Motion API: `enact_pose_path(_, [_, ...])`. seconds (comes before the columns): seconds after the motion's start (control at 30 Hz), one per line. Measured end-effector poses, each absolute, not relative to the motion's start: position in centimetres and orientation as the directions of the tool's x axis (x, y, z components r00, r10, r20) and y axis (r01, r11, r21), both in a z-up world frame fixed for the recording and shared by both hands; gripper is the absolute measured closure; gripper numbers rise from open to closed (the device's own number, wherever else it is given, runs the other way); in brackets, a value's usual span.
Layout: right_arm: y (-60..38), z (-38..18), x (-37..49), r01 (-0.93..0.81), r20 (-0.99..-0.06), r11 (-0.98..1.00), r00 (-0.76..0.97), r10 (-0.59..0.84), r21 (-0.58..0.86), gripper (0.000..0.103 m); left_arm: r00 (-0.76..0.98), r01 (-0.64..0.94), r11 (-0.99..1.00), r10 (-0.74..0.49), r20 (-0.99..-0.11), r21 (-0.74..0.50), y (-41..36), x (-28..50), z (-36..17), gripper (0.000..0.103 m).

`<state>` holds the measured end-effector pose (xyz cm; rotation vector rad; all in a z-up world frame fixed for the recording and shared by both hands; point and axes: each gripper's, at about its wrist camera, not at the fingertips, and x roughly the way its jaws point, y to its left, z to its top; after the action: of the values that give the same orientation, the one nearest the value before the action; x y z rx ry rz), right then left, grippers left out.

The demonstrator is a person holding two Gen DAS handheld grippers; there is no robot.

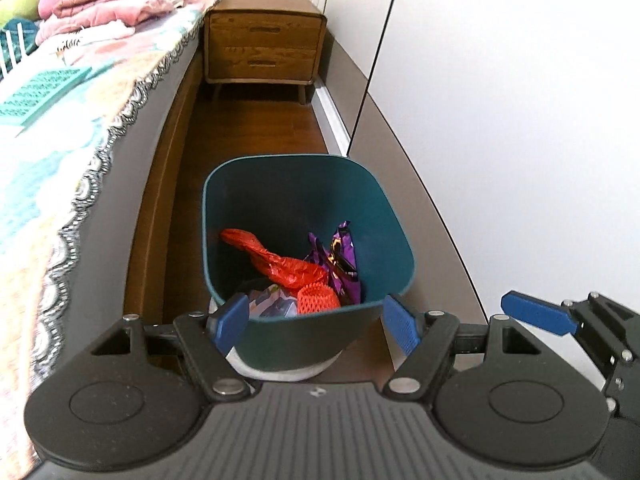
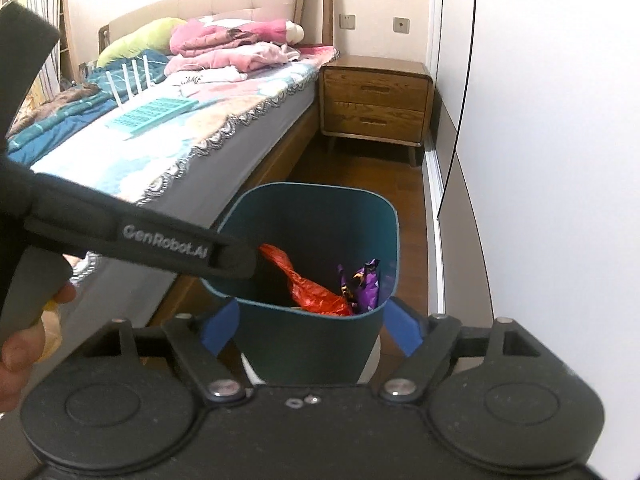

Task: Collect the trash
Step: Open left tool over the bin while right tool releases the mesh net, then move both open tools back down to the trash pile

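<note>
Teal bin (image 1: 308,208) on floor between bed (image 1: 60,120) and wardrobe, holding red bag (image 1: 280,260) and purple wrapper (image 1: 340,256); left gripper (image 1: 316,322) spread, empty. From right wrist: right gripper (image 2: 312,326) likewise released above bin rim. Risk: clipping rim, tipping bin.

My left wrist camera looks steeply down along its claw (image 1: 316,322) into the teal bin (image 1: 308,184), close up, the bed (image 1: 60,120) at left. My right wrist camera sits just beside it, aimed slightly higher. Both share the bin, bed and nightstand (image 2: 376,96).
</note>
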<state>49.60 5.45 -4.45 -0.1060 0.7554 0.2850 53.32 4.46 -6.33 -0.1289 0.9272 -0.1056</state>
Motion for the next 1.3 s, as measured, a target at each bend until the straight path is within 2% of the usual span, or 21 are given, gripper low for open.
enact_pose_path(0.2, [5.3,-3.2,46.9,-0.296,-0.696,0.954,0.677,0.240,0.041,0.016,0.599,0.063,0.991,-0.132,-0.790,-0.117,5.0,49.0,-5.3,0.029])
enact_pose_path(0.27, [5.3,-3.1,45.9,-0.297,-0.698,0.954,0.672,0.248,0.053,0.015,0.595,0.067,0.992,-0.125,-0.794,-0.106,5.3,47.7,-5.3,0.023])
enact_pose_path(0.33, [5.4,-3.2,44.9,-0.301,-0.700,0.952,0.667,0.254,0.059,0.012,0.594,0.074,0.991,-0.130,-0.794,-0.108,5.6,46.5,-5.4,0.023])
enact_pose_path(0.7, [5.8,-7.2,41.7,-0.328,-0.726,0.942,0.631,0.273,0.069,0.000,0.560,0.065,0.992,-0.122,-0.819,-0.103,6.9,42.4,-9.1,0.021])
enact_pose_path(0.9, [5.4,-11.9,41.3,-0.311,-0.774,0.946,0.576,0.263,0.090,0.000,0.519,0.065,0.991,-0.131,-0.845,-0.114,7.1,41.8,-13.1,0.019])
enact_pose_path(1.03, [4.6,-15.8,41.8,-0.268,-0.811,0.956,0.528,0.252,0.123,0.000,0.459,0.040,0.991,-0.131,-0.879,-0.127,7.3,42.1,-17.3,0.010])
enact_pose_path(1.3, [3.7,-25.9,43.4,-0.177,-0.889,0.967,0.389,0.240,0.183,0.000,0.303,0.016,0.992,-0.127,-0.945,-0.128,6.8,44.4,-27.0,0.010])
